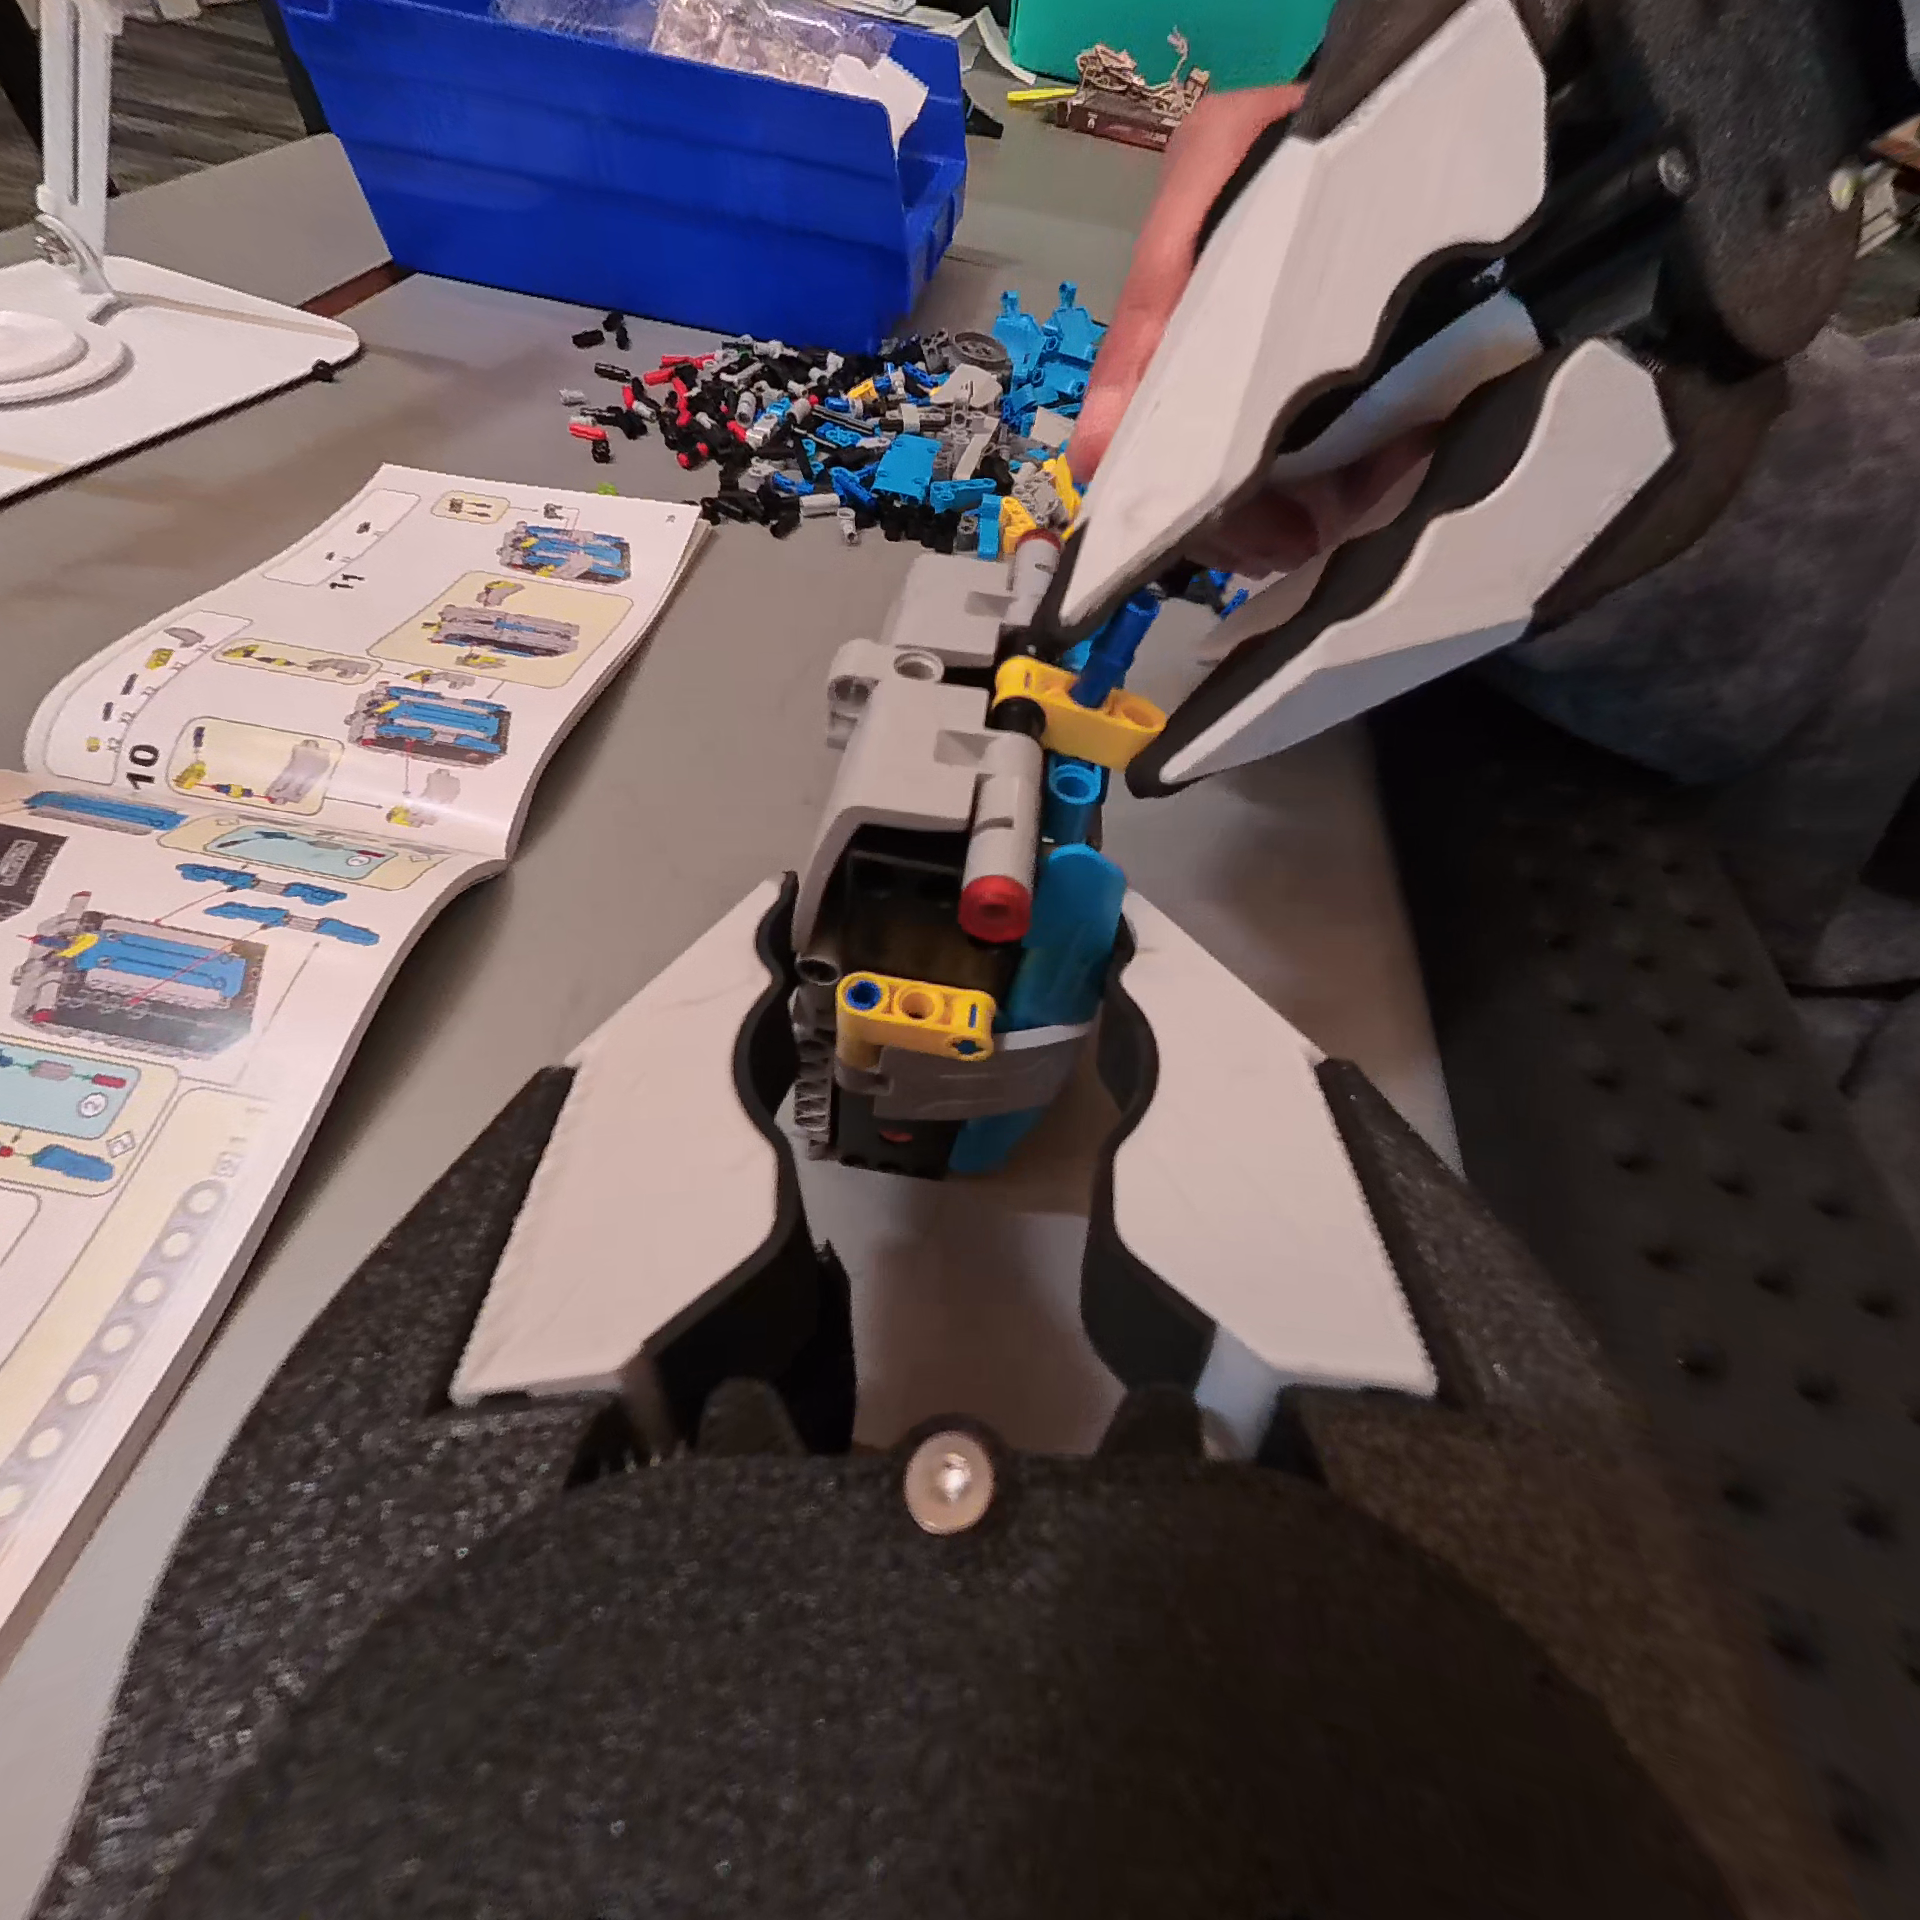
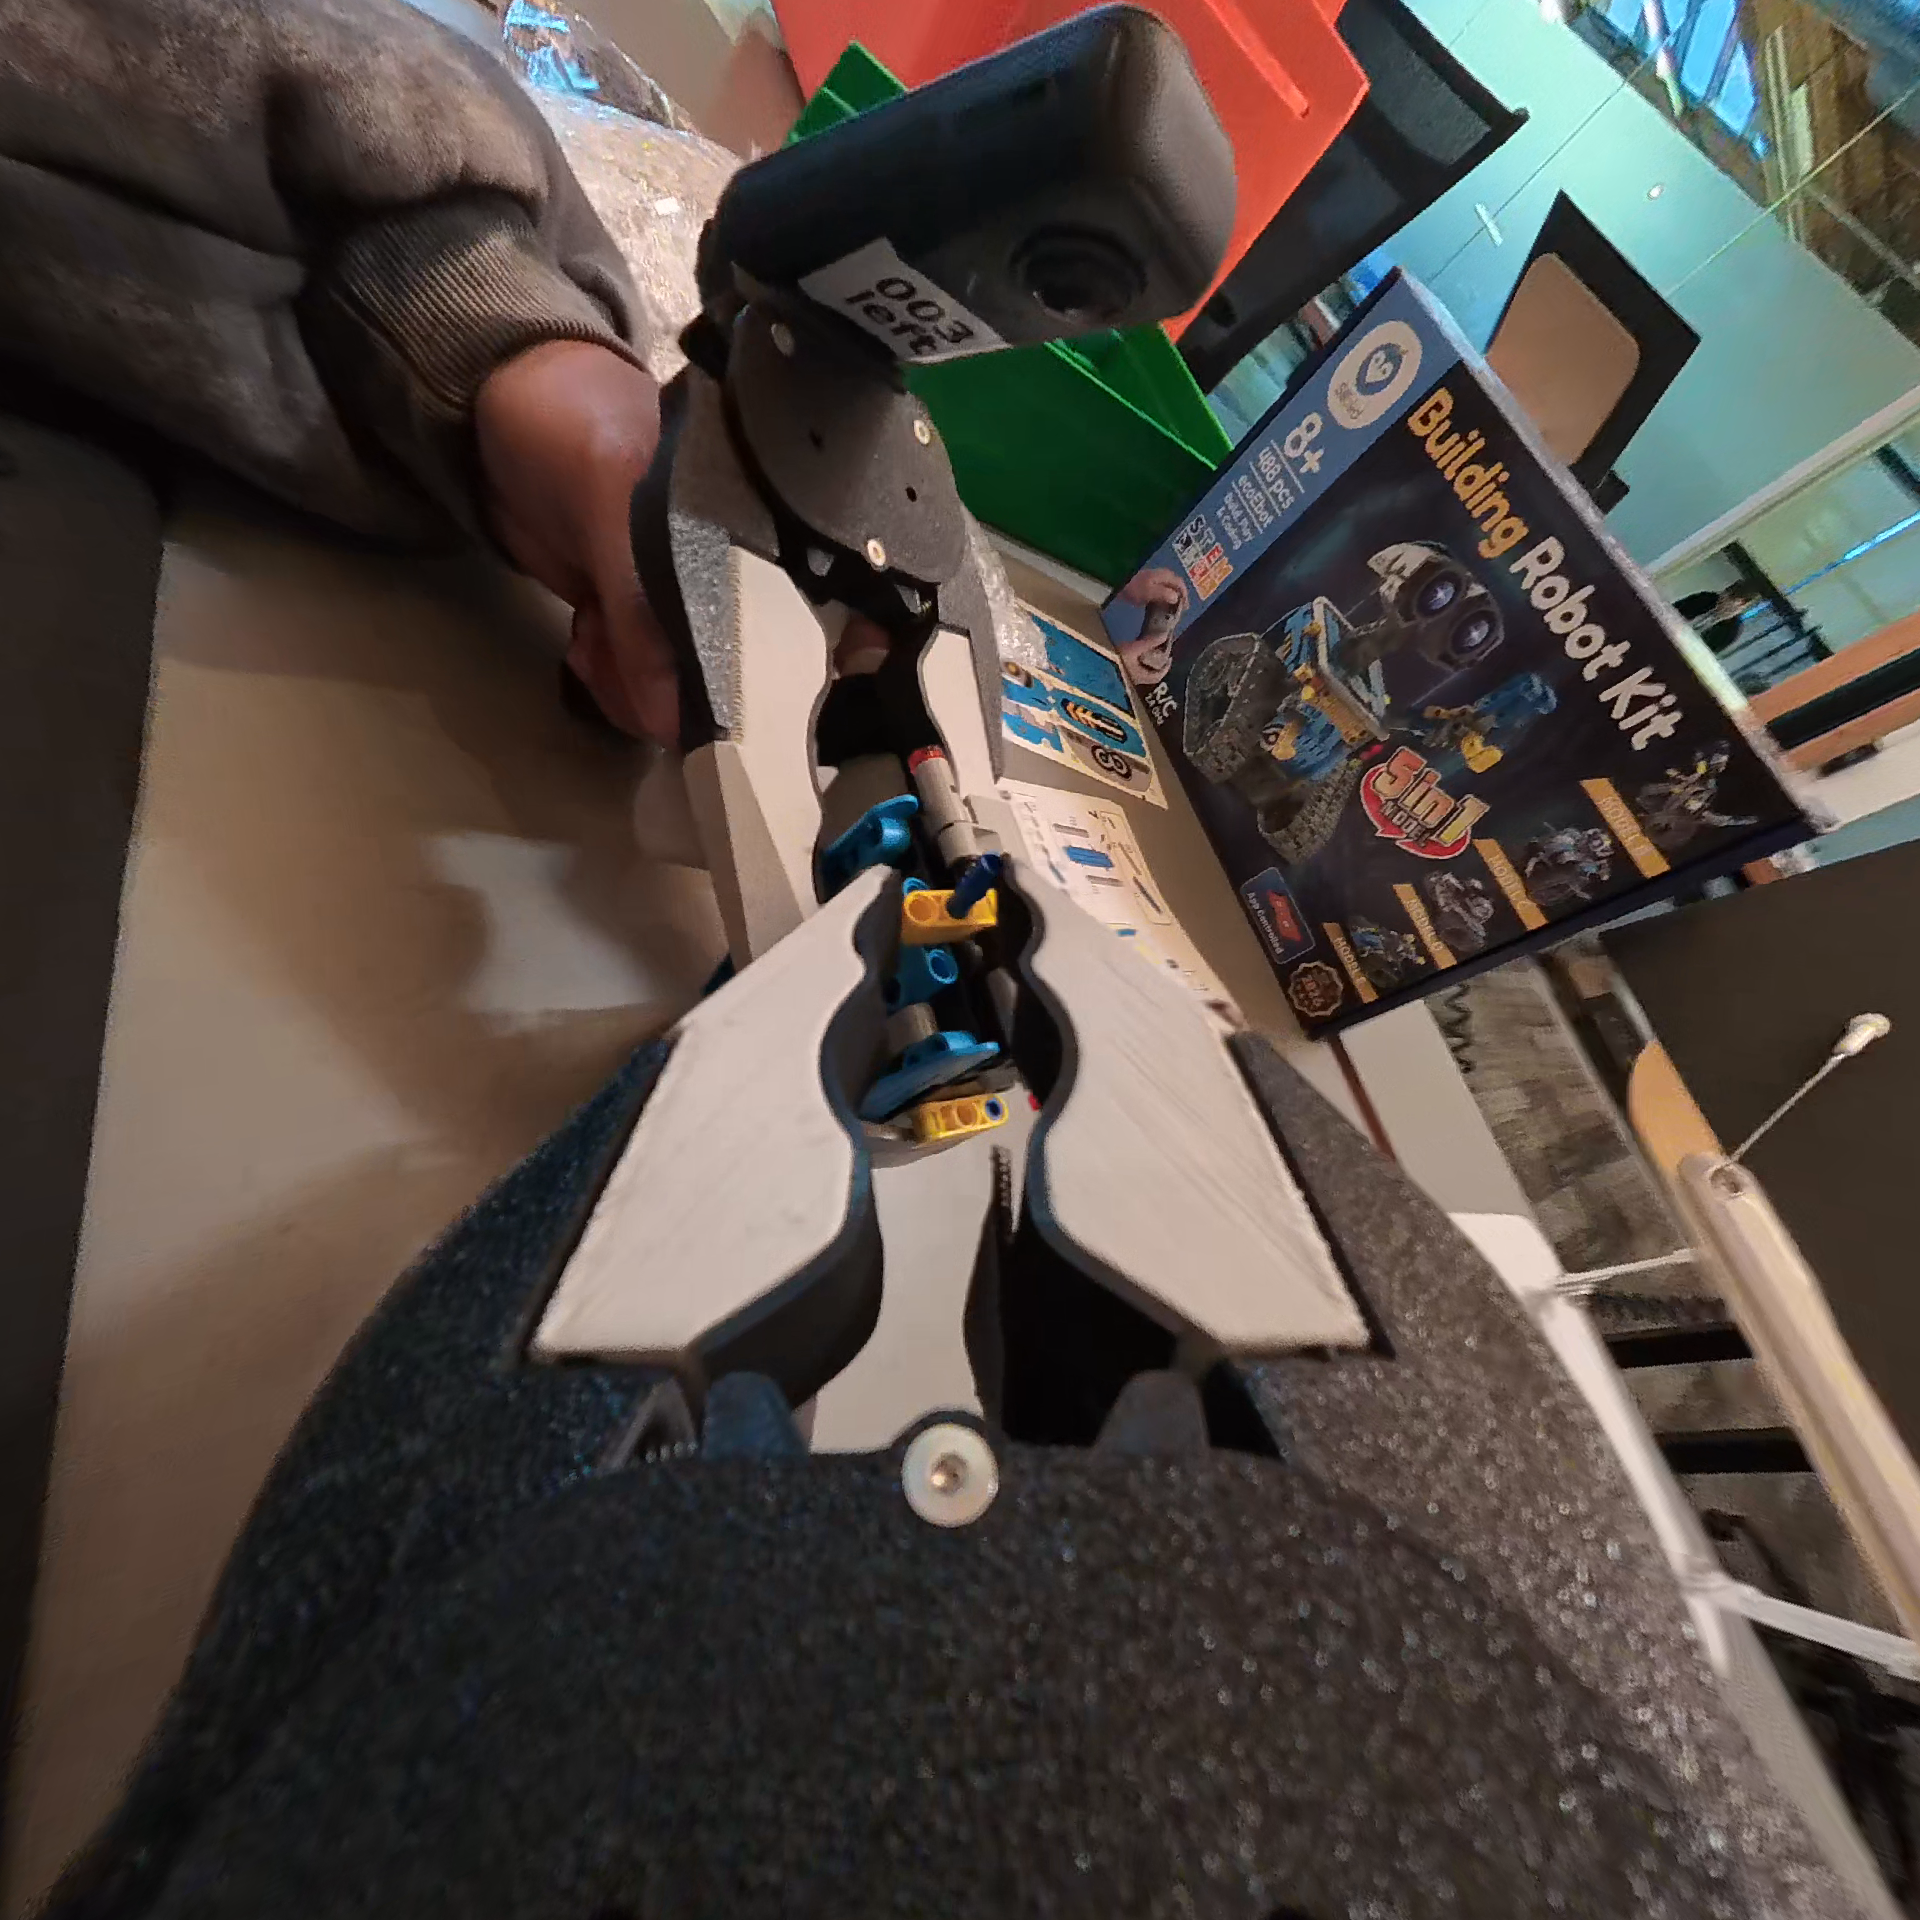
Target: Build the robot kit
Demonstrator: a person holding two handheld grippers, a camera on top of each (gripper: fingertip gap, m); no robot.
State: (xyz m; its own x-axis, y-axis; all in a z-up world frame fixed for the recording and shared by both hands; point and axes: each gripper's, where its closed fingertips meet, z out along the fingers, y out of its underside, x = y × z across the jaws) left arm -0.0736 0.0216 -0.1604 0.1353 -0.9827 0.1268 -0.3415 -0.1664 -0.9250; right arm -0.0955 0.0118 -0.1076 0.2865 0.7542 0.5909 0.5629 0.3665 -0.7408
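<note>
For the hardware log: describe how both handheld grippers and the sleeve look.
The left gripper and right gripper match: rough dark grey bodies, pale grey wavy-edged fingers lined in black, and a silver screw at the base. The left carries a black camera with a white label. The sleeve is grey-brown, with a ribbed cuff.

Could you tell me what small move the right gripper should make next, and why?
Probably close the right gripper gently on the dark blue pin and press it deeper: the pin stands tilted in the yellow beam, its fingers are apart around it, while the left gripper clamps the brick assembly.
</note>
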